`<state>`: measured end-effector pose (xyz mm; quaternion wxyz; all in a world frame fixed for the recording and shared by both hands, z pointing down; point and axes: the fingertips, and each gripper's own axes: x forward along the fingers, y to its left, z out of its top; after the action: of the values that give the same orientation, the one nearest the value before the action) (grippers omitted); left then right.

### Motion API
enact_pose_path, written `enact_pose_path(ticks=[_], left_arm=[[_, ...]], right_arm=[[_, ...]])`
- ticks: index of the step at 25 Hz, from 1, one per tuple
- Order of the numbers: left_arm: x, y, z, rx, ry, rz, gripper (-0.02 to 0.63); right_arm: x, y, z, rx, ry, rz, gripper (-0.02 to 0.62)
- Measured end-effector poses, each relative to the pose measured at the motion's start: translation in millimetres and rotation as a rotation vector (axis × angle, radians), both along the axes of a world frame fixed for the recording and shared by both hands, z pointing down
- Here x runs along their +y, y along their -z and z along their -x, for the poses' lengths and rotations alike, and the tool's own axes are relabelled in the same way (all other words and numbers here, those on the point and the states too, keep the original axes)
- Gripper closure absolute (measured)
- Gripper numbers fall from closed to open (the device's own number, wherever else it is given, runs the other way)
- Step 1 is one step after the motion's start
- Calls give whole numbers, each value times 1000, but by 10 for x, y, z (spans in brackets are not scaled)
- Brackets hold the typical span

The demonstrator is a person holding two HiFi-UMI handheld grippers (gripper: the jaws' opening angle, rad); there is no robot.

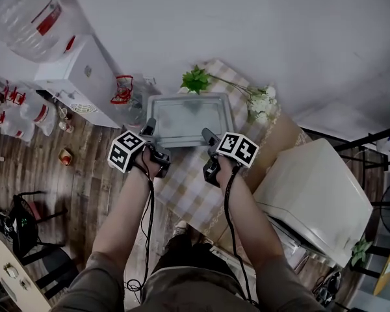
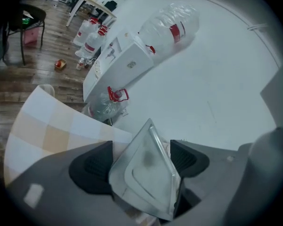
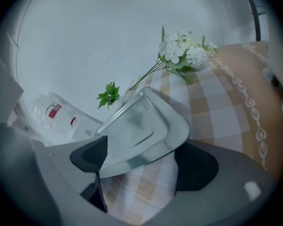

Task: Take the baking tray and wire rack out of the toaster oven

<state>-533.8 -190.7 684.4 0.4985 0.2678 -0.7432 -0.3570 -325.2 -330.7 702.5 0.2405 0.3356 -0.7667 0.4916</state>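
Head view: the baking tray (image 1: 190,119) is lying flat on the checked tablecloth (image 1: 188,187) mid-frame, well apart from the white box (image 1: 312,194) at lower right, which I'm guessing is the toaster oven. The left gripper (image 1: 149,132) and right gripper (image 1: 208,138) are sitting at its two near corners, one each, probably to keep it level. No wire rack is showing anywhere.

Left gripper view: the jaws are standing wide with a tray corner poking up between them, not squeezing it as far as I can tell.

Right gripper view: same deal. The jaws are gaping wide around the other corner, with cloth underneath. Looks like the table is carrying the weight, so no grip is needed.
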Motion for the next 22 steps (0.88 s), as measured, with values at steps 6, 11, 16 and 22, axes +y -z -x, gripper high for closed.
enact_pose_path(ticks=[6, 11, 16, 22], left_arm=[[117, -14, -74, -10, -44, 30, 238], [211, 168, -238, -21, -105, 22, 239], [359, 520, -464, -35, -135, -19, 239], [606, 966, -868, -50, -188, -59, 239]], right_arm=[[150, -12, -182, 59, 26, 22, 107], [322, 231, -301, 44, 27, -11, 112], [596, 668, -421, -48, 10, -12, 129], [977, 1161, -714, -175, -60, -11, 160]])
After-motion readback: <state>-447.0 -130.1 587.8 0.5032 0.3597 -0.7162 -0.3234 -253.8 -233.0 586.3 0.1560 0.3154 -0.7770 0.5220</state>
